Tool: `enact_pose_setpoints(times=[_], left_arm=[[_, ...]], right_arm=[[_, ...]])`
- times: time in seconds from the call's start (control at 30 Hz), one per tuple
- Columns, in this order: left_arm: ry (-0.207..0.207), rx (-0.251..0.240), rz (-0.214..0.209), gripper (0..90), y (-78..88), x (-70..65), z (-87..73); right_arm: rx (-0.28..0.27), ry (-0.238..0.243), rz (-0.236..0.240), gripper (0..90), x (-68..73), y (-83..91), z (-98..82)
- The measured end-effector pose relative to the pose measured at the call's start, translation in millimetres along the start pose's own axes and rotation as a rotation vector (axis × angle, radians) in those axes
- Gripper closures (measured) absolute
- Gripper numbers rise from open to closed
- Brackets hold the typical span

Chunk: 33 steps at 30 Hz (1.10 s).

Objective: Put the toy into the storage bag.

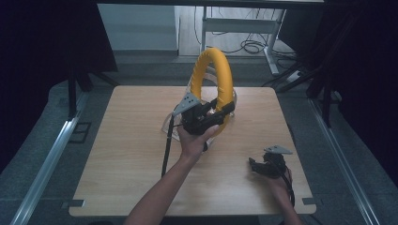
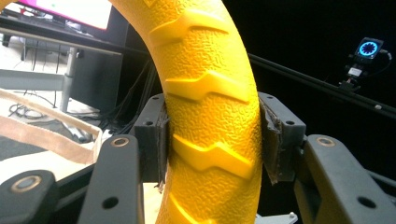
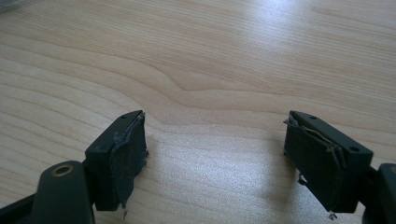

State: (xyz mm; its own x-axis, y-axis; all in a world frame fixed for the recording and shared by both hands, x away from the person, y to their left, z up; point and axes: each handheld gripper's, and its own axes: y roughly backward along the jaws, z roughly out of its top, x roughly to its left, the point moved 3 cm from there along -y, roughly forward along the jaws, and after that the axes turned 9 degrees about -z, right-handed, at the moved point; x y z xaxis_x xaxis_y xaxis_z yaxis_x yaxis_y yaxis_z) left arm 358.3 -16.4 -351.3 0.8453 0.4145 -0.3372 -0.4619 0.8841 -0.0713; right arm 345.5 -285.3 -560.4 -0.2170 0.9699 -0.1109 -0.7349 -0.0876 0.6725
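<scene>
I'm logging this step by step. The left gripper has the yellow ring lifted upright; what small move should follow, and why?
Probably bring the right gripper up toward the yellow ring to support it. The left gripper is shut on the ring's lower part, holding it upright above the table by one narrow grip, while the right one sits open and idle over bare wood near the table's right front.

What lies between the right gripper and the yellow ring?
Only bare table, in the high view. The right gripper is open; the left gripper holds the ring.
</scene>
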Motion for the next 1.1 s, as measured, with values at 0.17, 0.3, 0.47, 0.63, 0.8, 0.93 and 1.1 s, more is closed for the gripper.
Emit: enact_pose_setpoints(times=[0.17, 0.3, 0.47, 0.63, 0.8, 0.93, 1.1], left_arm=[[0.026, 0.007, 0.007, 50.6, 0.1, 7.7, -4.6], [0.035, 0.012, 0.029, 50.6, 0.7, 15.9, -8.0], [0.048, 0.021, 0.043, 50.6, 1.1, 23.6, -11.4], [0.080, 0.027, 0.051, 50.6, 1.5, 30.8, -17.2], [0.102, 0.043, 0.070, 50.6, 1.8, 40.0, -25.8], [0.115, 0.053, 0.078, 50.6, 1.7, 45.9, -31.5], [0.140, 0.061, 0.082, 50.6, 2.7, 51.2, -38.6]], right_arm=[[0.000, 0.000, 0.000, 21.4, 0.0, 0.0, 0.0], [0.000, 0.003, 0.002, 21.4, -0.2, 0.0, -0.1], [0.000, 0.002, 0.001, 21.4, -0.1, 0.0, 0.0], [0.001, 0.002, 0.001, 21.4, -0.1, 0.0, -0.1], [0.001, 0.002, 0.001, 21.4, -0.1, 0.0, -0.1], [0.001, 0.003, 0.001, 21.4, -0.1, 0.0, -0.1], [0.000, 0.003, 0.001, 21.4, -0.2, -0.1, -0.1]])
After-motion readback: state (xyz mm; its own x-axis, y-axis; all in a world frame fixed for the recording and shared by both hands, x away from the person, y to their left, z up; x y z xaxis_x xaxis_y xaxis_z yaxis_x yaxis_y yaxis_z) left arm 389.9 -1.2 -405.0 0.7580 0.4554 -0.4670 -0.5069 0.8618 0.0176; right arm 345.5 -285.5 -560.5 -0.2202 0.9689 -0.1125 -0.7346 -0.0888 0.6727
